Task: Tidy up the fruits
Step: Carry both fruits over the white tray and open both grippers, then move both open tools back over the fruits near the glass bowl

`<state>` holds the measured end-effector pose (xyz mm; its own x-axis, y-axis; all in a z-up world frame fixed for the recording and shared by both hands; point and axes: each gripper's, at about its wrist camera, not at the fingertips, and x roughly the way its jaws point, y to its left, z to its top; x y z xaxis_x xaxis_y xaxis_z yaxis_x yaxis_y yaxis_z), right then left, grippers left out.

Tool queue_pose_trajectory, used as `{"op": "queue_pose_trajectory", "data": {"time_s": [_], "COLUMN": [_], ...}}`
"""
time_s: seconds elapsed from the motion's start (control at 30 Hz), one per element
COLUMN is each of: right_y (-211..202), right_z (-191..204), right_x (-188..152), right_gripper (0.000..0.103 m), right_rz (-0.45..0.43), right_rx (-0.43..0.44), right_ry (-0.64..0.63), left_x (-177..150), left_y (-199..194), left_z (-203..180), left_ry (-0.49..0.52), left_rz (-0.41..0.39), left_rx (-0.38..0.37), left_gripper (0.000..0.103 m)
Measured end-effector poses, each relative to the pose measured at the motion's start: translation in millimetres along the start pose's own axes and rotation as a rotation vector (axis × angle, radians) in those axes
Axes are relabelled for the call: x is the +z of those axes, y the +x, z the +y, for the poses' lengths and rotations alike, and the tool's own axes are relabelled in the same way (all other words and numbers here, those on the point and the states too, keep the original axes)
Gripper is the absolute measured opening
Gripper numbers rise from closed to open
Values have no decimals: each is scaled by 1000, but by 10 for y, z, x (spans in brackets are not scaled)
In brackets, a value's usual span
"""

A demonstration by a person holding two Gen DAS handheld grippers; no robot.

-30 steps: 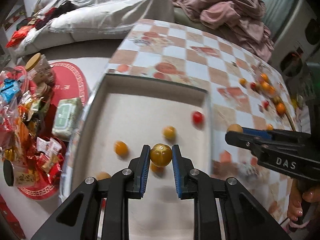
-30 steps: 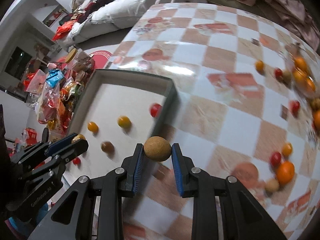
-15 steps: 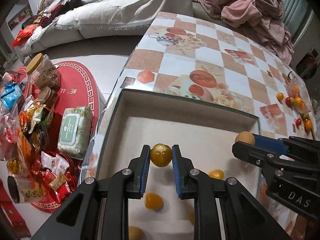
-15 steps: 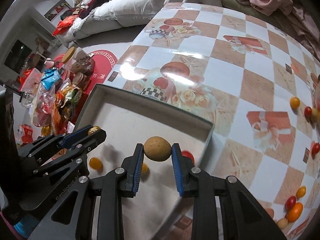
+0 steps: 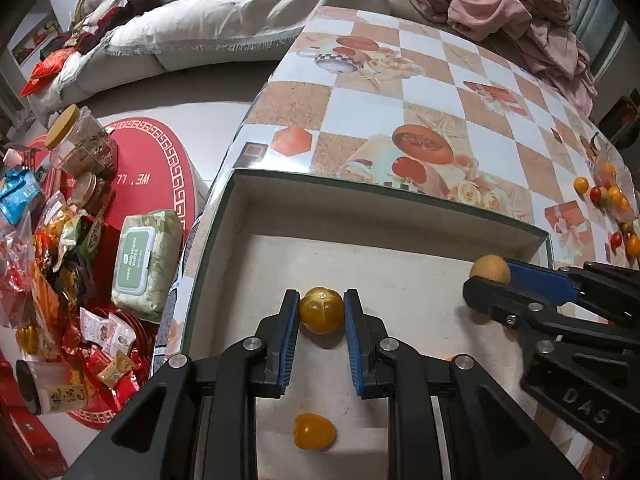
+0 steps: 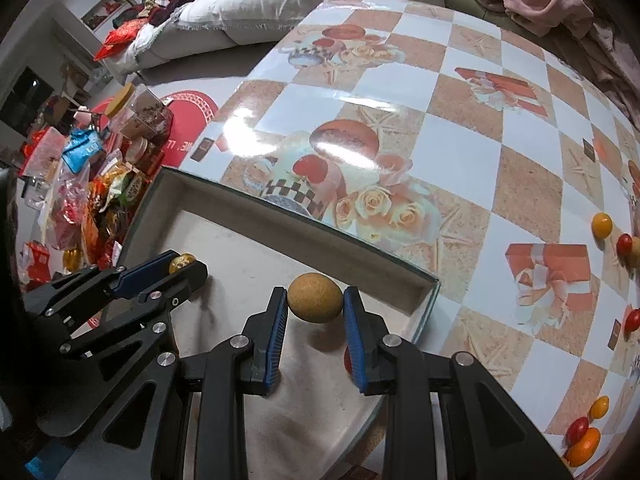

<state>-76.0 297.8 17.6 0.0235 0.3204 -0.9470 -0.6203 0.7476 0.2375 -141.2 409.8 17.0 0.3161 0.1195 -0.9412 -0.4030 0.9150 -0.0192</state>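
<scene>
Left wrist view: the left gripper [image 5: 321,314] points steeply down over a shallow grey tray [image 5: 384,196], its blue pads clamped on a round yellow tomato [image 5: 321,315] held above the tray floor near the tray's far left corner. A second yellow tomato [image 5: 314,432] lies on the tray floor below, between the gripper's arms. At the right, the right gripper [image 5: 490,276] reaches over the tray's far right corner, closed on a tan round fruit [image 5: 489,268]. The tray sits at the left edge of a table with a checked, flower-printed cloth [image 5: 432,92]. More small tomatoes [image 5: 604,196], red and orange, cluster at the table's right edge. Off the table's left edge stands a pack of wet wipes [image 5: 146,256] among snack packets.

Right wrist view: the right gripper [image 6: 315,304] is clamped on the tan round fruit [image 6: 315,298], over the tray [image 6: 304,240] near its far right corner. The left gripper [image 6: 182,266] enters from the left, gripping the yellow tomato [image 6: 181,263]. Loose tomatoes [image 6: 601,225] lie along the table's right edge.
</scene>
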Motion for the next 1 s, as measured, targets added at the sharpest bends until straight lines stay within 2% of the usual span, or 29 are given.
{"op": "queue_pose_trajectory", "data": {"time_s": [0.37,0.4,0.43,0.5,0.53,0.57,0.6,0.63,0.8,1.0], "right_y": [50,39,13,-79,-145,-193,-243,-309,-617,-915], "right_z": [3,-2,-10,-19,-12,-21,-43,-76,-250,-693], "right_x": [-33,-36,-41,-56,-67,-74,-83,-95,-220,-519], "right_gripper": [32,36,46,57,59,61,69,72,76,76], "right_rz": [11,9,0,-27,-46,-58,-68,-84,-135,-149], "right_rx": [-1,1,-1,17,10,6,15,34,28,-37], "right_ry": [-14,-13,-12,-12,-15,-15,-7,8,51,149], "left_x": [-6,-6,-7,-17,-21,-30,-31,-30,-48,-82], "left_y": [25,23,17,-11,-30,-76,-111,-139,-285,-506], "left_z": [-56,-55,-54,-44,-29,-3,15,19,-134,-622], "left_ry": [52,55,59,60,56,50,47,49,95,166], "left_rz": [12,17,20,12,0,-25,-39,-39,-46,-72], "left_rx": [28,27,30,47,64,74,66,53,45,0], "left_gripper": [24,24,25,50,67,71,71,71,71,71]}}
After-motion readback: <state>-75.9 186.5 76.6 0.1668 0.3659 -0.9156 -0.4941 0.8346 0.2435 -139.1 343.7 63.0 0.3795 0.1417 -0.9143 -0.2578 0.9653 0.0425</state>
